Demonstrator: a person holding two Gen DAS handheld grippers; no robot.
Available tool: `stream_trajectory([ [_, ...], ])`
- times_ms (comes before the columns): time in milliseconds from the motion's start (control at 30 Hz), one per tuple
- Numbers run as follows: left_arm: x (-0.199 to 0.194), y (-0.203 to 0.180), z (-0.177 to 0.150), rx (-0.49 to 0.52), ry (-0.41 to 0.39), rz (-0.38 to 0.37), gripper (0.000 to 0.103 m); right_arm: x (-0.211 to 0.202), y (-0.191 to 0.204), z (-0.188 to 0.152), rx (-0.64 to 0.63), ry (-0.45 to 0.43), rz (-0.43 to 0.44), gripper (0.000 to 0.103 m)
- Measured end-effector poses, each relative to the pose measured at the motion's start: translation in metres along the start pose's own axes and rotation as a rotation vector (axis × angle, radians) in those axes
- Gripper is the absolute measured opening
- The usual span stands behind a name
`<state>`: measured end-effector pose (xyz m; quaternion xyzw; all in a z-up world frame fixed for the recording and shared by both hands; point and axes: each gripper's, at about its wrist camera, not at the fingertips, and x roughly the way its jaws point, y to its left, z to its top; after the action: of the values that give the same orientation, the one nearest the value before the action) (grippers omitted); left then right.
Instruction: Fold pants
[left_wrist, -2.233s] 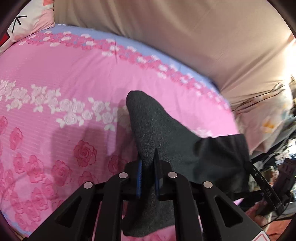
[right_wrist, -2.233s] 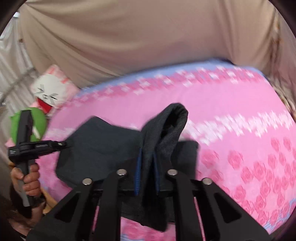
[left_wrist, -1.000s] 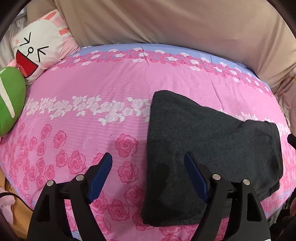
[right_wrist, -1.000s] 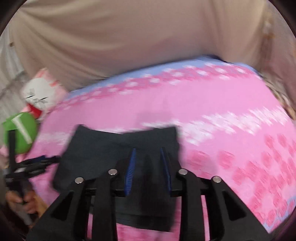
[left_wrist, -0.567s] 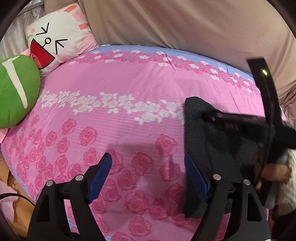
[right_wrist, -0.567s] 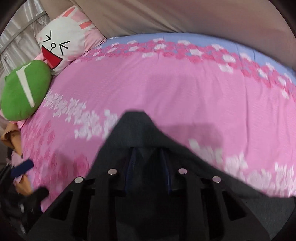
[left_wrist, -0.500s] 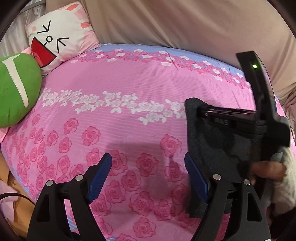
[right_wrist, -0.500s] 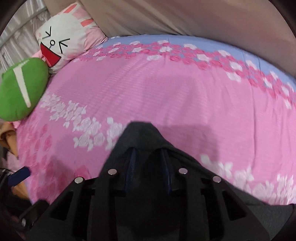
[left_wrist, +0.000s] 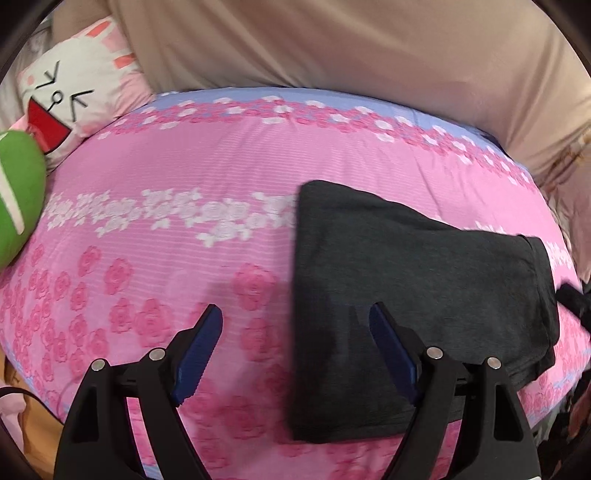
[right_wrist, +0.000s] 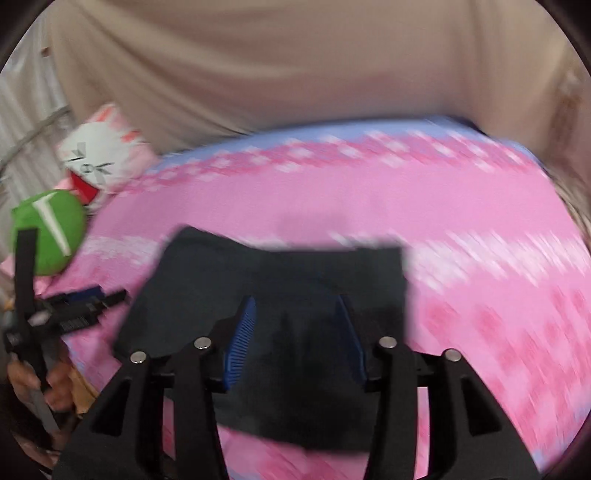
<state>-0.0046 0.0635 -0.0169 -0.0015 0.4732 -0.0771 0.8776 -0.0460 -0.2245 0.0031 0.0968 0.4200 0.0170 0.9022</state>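
- Pants (left_wrist: 417, 295) lay folded into a dark, flat, roughly rectangular bundle on the pink floral bed cover (left_wrist: 184, 177), toward the bed's right side and near its front edge.
- Left gripper (left_wrist: 295, 332) was held above the bed with its jaws wide apart and nothing between them. Its right blue pad stood over the left margin of the bundle; its left pad stood over bare cover.
- Right gripper (right_wrist: 295, 314) was likewise spread and empty, poised over the middle of the pants (right_wrist: 280, 302).
- Governing relation: the bundle lay ahead and to the right of the left gripper, and directly ahead and beneath the right one. Its long axis ran from the bed's front edge toward the back, seen from the left wrist. In my judgement the right hand was the nearer and better placed for any further fold or pressing.
- In my judgement the task was at or near completion; no loose leg was visible.
- Left wrist view alone showed the bundle's full outline and a layered edge at its right end.
- Right wrist view, badly motion-blurred, alone showed the left gripper's body (right_wrist: 48, 314) and the hand holding it at the bed's left front corner.
- Cartoon pillow (left_wrist: 70, 88) and green cushion (left_wrist: 18, 199) sat at the back left corner, well apart from the pants.
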Motion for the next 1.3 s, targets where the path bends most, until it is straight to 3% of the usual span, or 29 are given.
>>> stream_trajectory([
  [100,0.003,-0.026,0.000,0.038,0.006,-0.010,0.079,-0.002,-0.026,-0.026,0.088,0.030,0.041,0.045],
  [200,0.002,-0.051,-0.001,0.072,0.006,-0.010,0.079,0.013,-0.032,-0.035,0.092,0.025,0.057,0.043],
  [233,0.001,-0.056,-0.002,0.084,0.002,-0.003,0.079,0.020,-0.031,-0.036,0.078,0.035,0.044,0.040],
  [267,-0.002,-0.059,-0.002,0.089,0.001,0.003,0.079,0.020,-0.029,-0.034,0.056,0.029,0.031,0.030],
  [400,-0.017,-0.056,-0.003,0.077,-0.041,0.023,0.084,-0.015,-0.020,-0.032,0.027,-0.048,0.103,0.028],
  [467,-0.012,-0.052,-0.004,0.072,-0.035,0.056,0.085,-0.012,-0.027,-0.038,0.017,-0.042,0.069,0.033],
  [567,0.000,-0.045,-0.004,0.047,0.016,0.052,0.085,0.011,-0.042,-0.053,0.035,0.031,-0.028,0.065],
  [767,0.008,0.008,-0.003,-0.192,0.102,-0.182,0.085,-0.005,-0.038,-0.044,0.058,-0.011,0.020,0.070],
  [867,0.020,0.017,-0.011,-0.208,0.143,-0.145,0.085,0.009,-0.045,-0.049,0.108,0.038,0.042,0.072],
  [933,0.028,0.015,-0.017,-0.204,0.179,-0.174,0.085,0.015,-0.048,-0.055,0.148,0.052,0.067,0.077],
  [1033,0.032,-0.001,-0.020,-0.135,0.159,-0.198,0.085,0.025,-0.051,-0.060,0.216,0.073,0.153,0.081],
  [1067,0.033,-0.005,-0.020,-0.120,0.139,-0.200,0.078,0.026,-0.050,-0.061,0.222,0.062,0.162,0.082],
  [1100,0.034,-0.008,-0.020,-0.110,0.127,-0.193,0.065,0.028,-0.050,-0.059,0.231,0.054,0.183,0.080],
  [1133,0.034,-0.009,-0.019,-0.106,0.101,-0.156,0.052,0.029,-0.050,-0.059,0.244,0.045,0.193,0.073],
  [1167,0.034,-0.007,-0.018,-0.111,0.100,-0.180,0.026,0.032,-0.050,-0.057,0.253,0.044,0.199,0.050],
  [1200,0.033,-0.002,-0.015,-0.134,0.108,-0.218,0.024,0.035,-0.049,-0.056,0.253,0.056,0.209,0.037],
  [1300,0.005,0.009,-0.009,-0.137,0.081,-0.270,0.022,0.020,-0.035,-0.050,0.216,0.035,0.228,0.034],
])
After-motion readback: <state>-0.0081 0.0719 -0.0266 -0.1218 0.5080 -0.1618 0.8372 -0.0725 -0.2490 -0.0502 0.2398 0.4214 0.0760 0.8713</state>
